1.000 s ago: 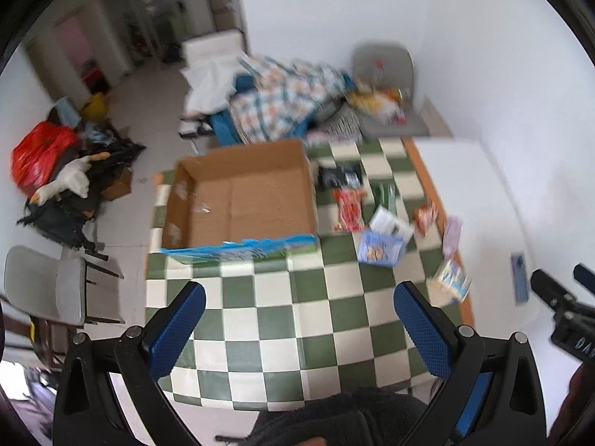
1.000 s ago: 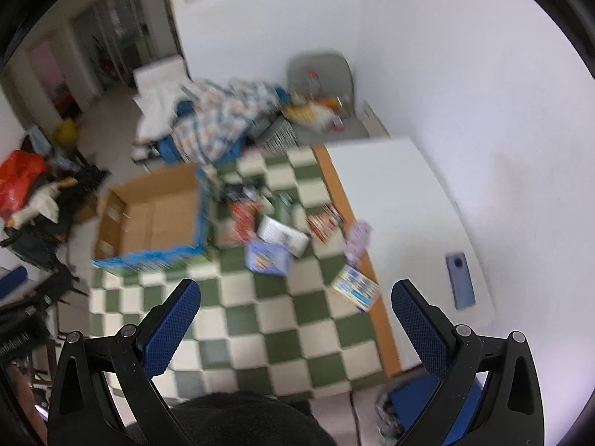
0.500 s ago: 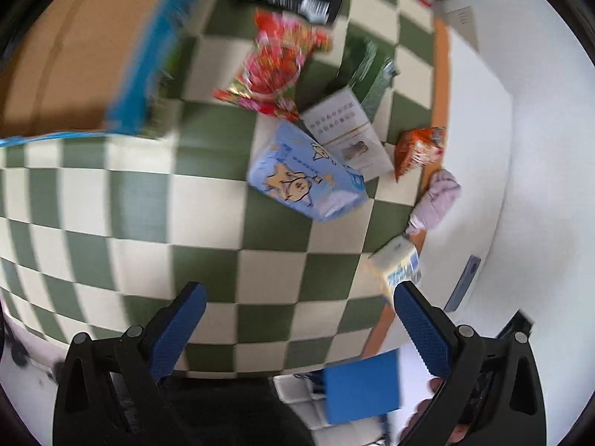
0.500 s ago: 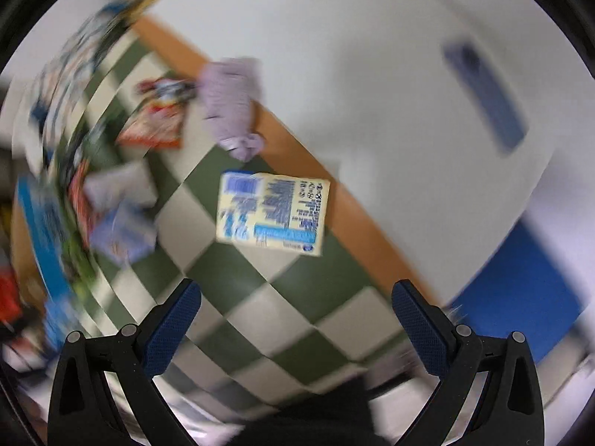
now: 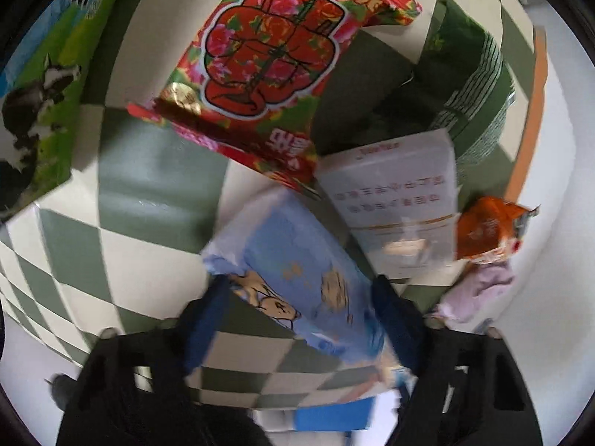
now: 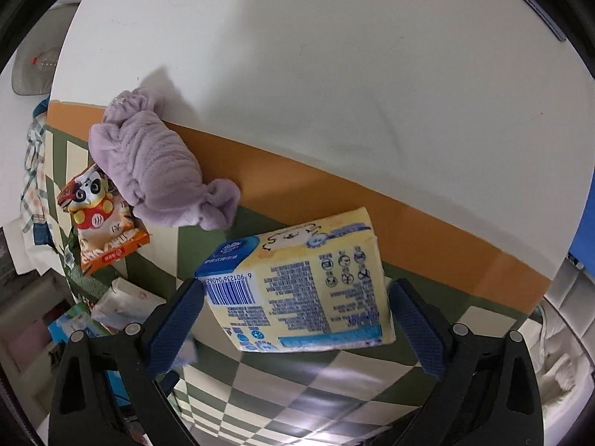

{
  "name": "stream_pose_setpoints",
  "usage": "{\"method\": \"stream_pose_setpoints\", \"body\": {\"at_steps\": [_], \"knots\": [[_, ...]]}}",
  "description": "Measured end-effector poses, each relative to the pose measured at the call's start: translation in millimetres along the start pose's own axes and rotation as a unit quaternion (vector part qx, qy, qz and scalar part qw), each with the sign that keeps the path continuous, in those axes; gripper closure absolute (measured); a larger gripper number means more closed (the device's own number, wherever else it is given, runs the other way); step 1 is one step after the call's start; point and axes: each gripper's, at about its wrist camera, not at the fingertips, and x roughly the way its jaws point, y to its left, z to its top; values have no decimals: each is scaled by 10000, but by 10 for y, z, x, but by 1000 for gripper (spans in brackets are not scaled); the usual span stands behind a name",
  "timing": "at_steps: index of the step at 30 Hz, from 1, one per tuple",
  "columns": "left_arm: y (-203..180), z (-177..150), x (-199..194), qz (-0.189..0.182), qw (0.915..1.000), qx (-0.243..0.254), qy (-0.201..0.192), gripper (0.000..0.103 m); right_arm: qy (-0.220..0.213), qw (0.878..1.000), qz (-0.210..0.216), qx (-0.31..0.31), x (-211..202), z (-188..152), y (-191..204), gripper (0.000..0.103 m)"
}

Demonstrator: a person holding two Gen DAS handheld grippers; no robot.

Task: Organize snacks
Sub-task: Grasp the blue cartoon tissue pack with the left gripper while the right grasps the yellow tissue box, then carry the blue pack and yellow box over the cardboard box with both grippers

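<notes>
In the left wrist view my left gripper (image 5: 301, 319) is open, its blue fingers on either side of a light blue snack pack (image 5: 308, 290) lying on the green checked cloth (image 5: 148, 186). Beyond it lie a red flowered packet (image 5: 271, 59), a white box (image 5: 398, 208), an orange packet (image 5: 487, 230) and a dark green pack (image 5: 476, 74). In the right wrist view my right gripper (image 6: 293, 319) is open around a yellow and blue pack (image 6: 305, 282), both fingers a little apart from its sides.
A lilac pouch (image 6: 156, 171) and an orange panda packet (image 6: 100, 219) lie left of the yellow pack. The cardboard box's printed wall (image 5: 41, 93) rises at the left. A bare white tabletop (image 6: 334, 74) lies past the cloth's orange border (image 6: 334, 200).
Both grippers have dropped from high above the table down to the cloth. The left one now brackets the light blue pack, the right one the yellow pack. The left fingers stand closer together.
</notes>
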Motion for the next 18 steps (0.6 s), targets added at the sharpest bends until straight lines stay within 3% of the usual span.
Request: {"method": "stream_pose_setpoints", "body": {"at_steps": [1,4,7,12,18], "knots": [[-12,-28,2,133,9998,141,-46,49,-9,10000,-63,-36,15,14,22,2],[-60,-127,-25,453,9968,621,-203,60,22,9998,-177,-113,30,46,60,2],[-158,-319,-32,1060,9839,1345,-505,68,31,9986,-279,-445,50,68,142,3],[-259,-603,90,1573,9631,2047,-765,73,45,9880,-560,-1441,55,20,324,7],[-350,-827,227,1666,9569,2230,-830,73,-49,9686,-765,-2366,24,-92,490,7]]}}
